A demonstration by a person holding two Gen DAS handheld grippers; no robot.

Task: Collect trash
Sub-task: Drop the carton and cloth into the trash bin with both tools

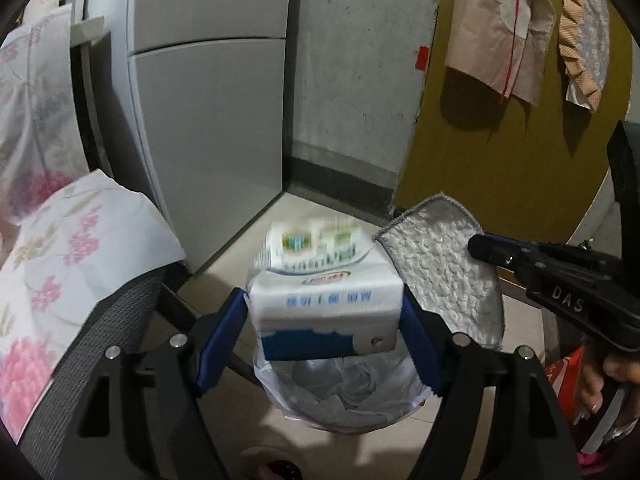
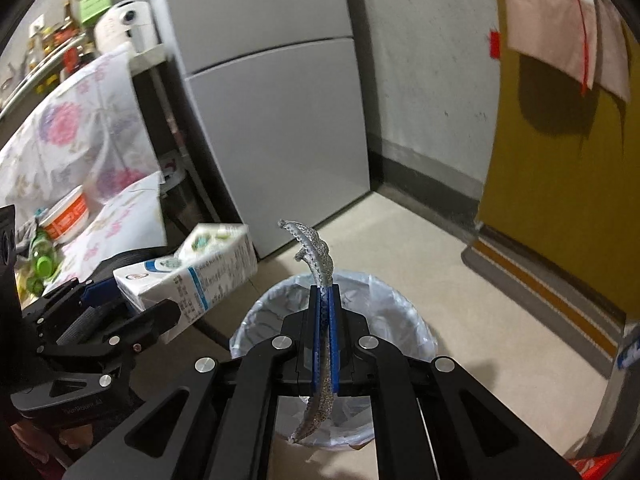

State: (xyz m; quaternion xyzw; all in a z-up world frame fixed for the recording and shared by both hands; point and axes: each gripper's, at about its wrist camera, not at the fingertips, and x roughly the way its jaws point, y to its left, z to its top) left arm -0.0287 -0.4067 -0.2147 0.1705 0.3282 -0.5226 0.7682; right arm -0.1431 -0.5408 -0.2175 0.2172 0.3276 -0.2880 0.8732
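Note:
My left gripper (image 1: 323, 308) is shut on a white and blue milk carton (image 1: 320, 280) and holds it above a bin lined with a clear bag (image 1: 340, 396). The carton also shows in the right wrist view (image 2: 192, 272), left of the bin (image 2: 400, 320). My right gripper (image 2: 325, 292) is shut on a grey textured cloth (image 2: 316, 256), held edge-on over the bin. In the left wrist view the cloth (image 1: 444, 268) hangs flat from the right gripper (image 1: 480, 248), right of the carton.
A grey fridge (image 1: 208, 120) stands behind, next to a concrete wall. A floral tablecloth (image 1: 60, 240) covers a table at left, with a cup and bottle (image 2: 44, 256) on it. A yellow door (image 2: 560, 160) and a striped mat (image 2: 540, 280) are at right.

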